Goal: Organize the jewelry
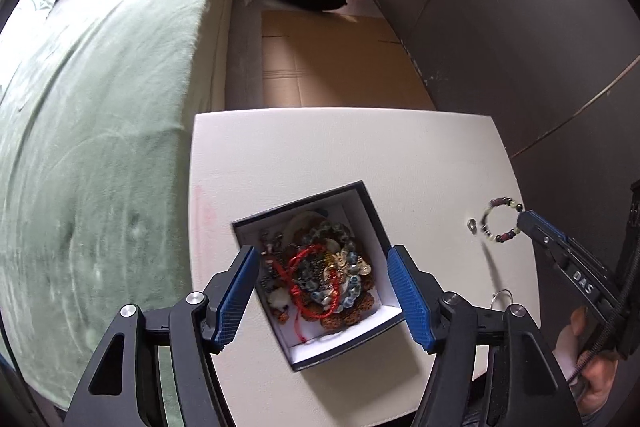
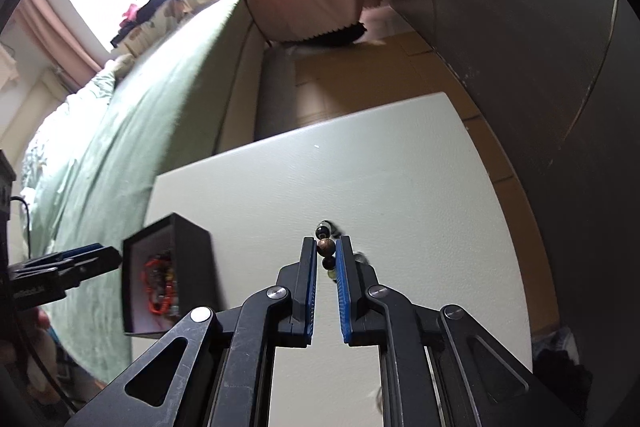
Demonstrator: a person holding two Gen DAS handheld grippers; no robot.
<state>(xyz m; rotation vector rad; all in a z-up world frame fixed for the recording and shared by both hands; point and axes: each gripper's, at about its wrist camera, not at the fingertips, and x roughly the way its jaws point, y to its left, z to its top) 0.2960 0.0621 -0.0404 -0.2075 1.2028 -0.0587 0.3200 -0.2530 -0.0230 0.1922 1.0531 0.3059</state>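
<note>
A dark open box (image 1: pixel 372 215) with a white lining sits on the white table (image 1: pixel 320 155) and holds a tangle of bracelets (image 1: pixel 324 275), beads and red cord. My left gripper (image 1: pixel 324 269) is open, its blue fingers straddling the box from above, empty. My right gripper (image 2: pixel 325 247) is shut on a beaded bracelet (image 2: pixel 326 246) and holds it just above the table, right of the box (image 2: pixel 188 251). In the left wrist view the bracelet (image 1: pixel 500 221) hangs as a loop from the right gripper's tip (image 1: pixel 522 219).
A small metal ring (image 1: pixel 472 225) lies on the table by the bracelet. A thin hoop earring (image 1: pixel 502 295) lies near the table's right front. A green-covered bed (image 1: pixel 100 147) runs along the left. A dark wardrobe (image 1: pixel 520 27) stands on the right.
</note>
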